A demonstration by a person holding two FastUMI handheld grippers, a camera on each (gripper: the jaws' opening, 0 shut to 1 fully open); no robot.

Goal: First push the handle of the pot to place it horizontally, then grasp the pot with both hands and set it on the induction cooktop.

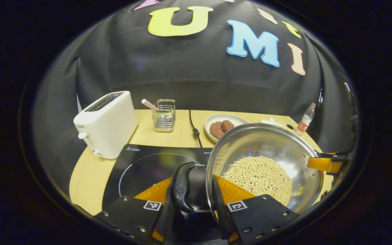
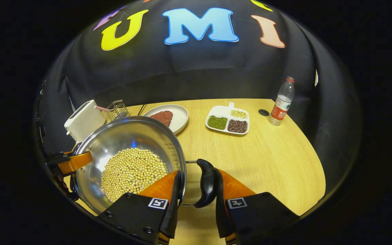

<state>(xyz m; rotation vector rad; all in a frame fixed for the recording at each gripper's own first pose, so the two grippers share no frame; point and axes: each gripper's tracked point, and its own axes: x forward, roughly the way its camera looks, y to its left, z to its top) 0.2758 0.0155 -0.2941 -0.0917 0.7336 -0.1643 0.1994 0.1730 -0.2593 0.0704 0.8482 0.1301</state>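
Note:
A steel pot [image 1: 267, 143] holding soybeans [image 1: 259, 177] hangs between my two grippers, over the right part of the black induction cooktop [image 1: 141, 166]. My left gripper [image 1: 194, 180] is shut on the pot's black left handle [image 1: 182, 187], one finger outside the handle and the other inside the rim. In the right gripper view, my right gripper [image 2: 197, 172] is shut the same way on the right handle [image 2: 207, 183], with the pot [image 2: 121, 136] to its left. Each view also shows the other gripper's finger at the pot's far side.
A white toaster [image 1: 105, 124] stands at the cooktop's far left, next to a wire basket [image 1: 164, 115] and a black cable [image 1: 194, 127]. A plate of reddish food [image 2: 165, 117], a divided dish of beans [image 2: 228, 120] and a water bottle [image 2: 281, 102] sit farther back.

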